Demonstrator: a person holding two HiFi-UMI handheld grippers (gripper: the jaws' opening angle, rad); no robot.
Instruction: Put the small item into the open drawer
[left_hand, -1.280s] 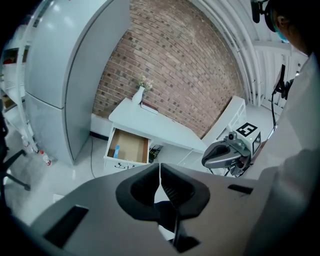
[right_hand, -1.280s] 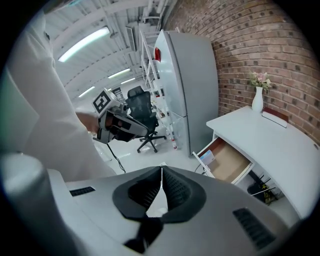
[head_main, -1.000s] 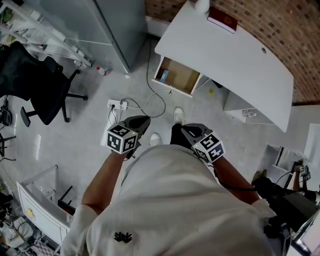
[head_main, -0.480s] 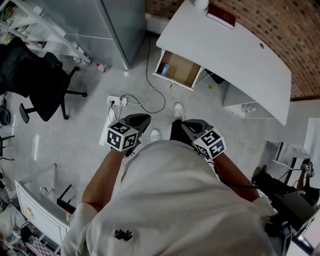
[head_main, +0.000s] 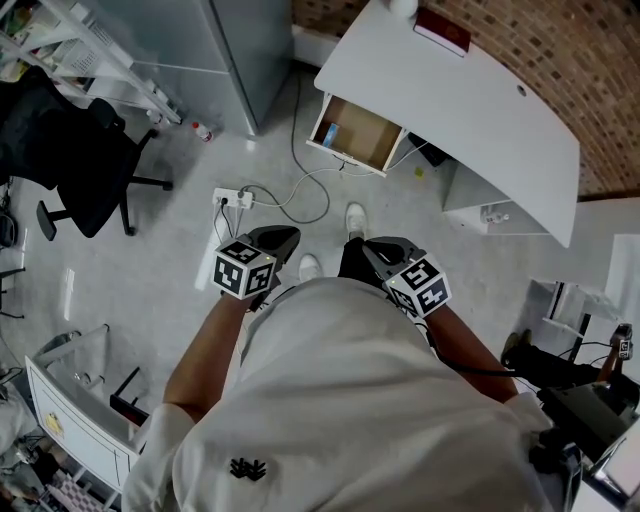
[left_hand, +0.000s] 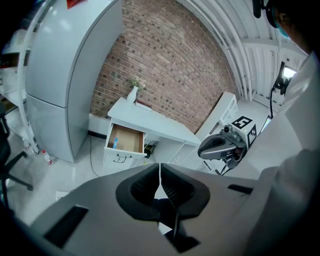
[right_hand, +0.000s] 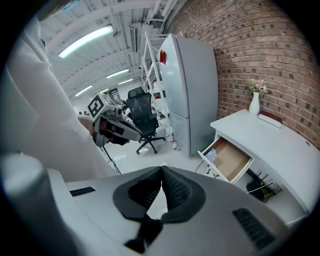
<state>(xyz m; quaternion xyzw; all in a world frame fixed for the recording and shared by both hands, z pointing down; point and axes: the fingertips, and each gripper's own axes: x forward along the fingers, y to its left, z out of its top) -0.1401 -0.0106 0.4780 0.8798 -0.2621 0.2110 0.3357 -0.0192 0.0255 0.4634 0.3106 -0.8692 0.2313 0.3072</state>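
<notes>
Head view, claws: my L claw (head_main: 282, 240) & R claw (head_main: 376, 250) are held close to the person (head_main: 340, 400), pointing fwd over the floor (head_main: 170, 260). I can't read the jaws from up here.
Head view, drawer: the drawer (head_main: 362, 140) is pulled out of the white worktop (head_main: 470, 110), well apart from both claws. A small blue item (head_main: 328, 131) lies inside at its left end.
Head view, extras: red book (head_main: 443, 32) on the worktop, power strip (head_main: 231, 202) w/ cables on the floor betw. me and the drawer, office chair (head_main: 75, 165) far left.
L claw view, claw: L claw (left_hand: 160, 167) is clenched, pads meeting, nothing betw. them.
L claw view, task thing: the small blue item (left_hand: 115, 143) sits in the drawer (left_hand: 126, 140), by its left wall.
L claw view, only here: a vase (left_hand: 132, 94) w/ flowers stands upright at the worktop's far end. R claw (left_hand: 222, 146) shows at the right, in free air.
R claw view, claw: R claw (right_hand: 161, 170) is clenched too, tips touching, empty.
R claw view, only here: the grey fridge (right_hand: 187, 90) shows full height just beside the worktop, and L claw (right_hand: 115, 129) shows from the side. The drawer (right_hand: 229, 160) is seen at an angle, w/ the blue item at the end nearer the fridge.
Progress: I judge the main step done, if the blue thing is the item meant. It's in the drawer and neither claw carries anything.
Left to do: nothing the task names, as far as I see. The drawer is open, but closing it isn't asked.
</notes>
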